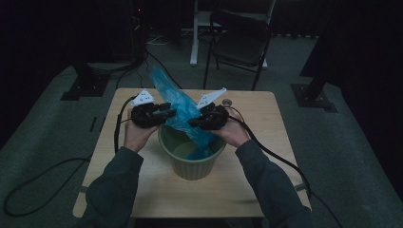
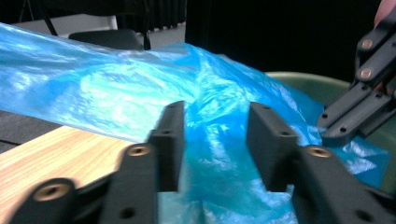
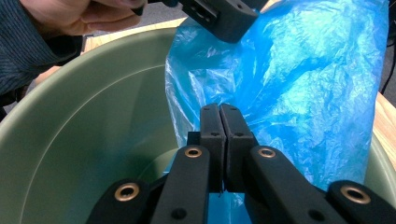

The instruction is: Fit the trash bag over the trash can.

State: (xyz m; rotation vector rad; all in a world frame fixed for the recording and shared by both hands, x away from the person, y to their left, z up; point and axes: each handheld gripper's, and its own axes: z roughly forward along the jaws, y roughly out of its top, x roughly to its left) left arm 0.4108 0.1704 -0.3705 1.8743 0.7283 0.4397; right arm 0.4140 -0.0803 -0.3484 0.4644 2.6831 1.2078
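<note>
A crumpled blue plastic bag (image 1: 183, 110) hangs over a green ribbed bin (image 1: 192, 168) in the middle of the wooden table (image 1: 152, 190); its lower end dips into the bin. My left gripper (image 1: 167, 113) is at the bag's left side. In the left gripper view the left gripper (image 2: 215, 112) stands open, with the bag (image 2: 116, 93) bulging between its jaws. My right gripper (image 1: 196, 122) is at the bag's right side above the bin. In the right gripper view it (image 3: 219, 109) is shut on a fold of the bag (image 3: 303, 84), over the bin's inside wall (image 3: 93, 130).
A dark folding chair (image 1: 240, 42) stands behind the table, with stand bases on the floor at either side. A small round object (image 1: 227, 101) lies near the table's far edge. Cables trail off the table to both sides.
</note>
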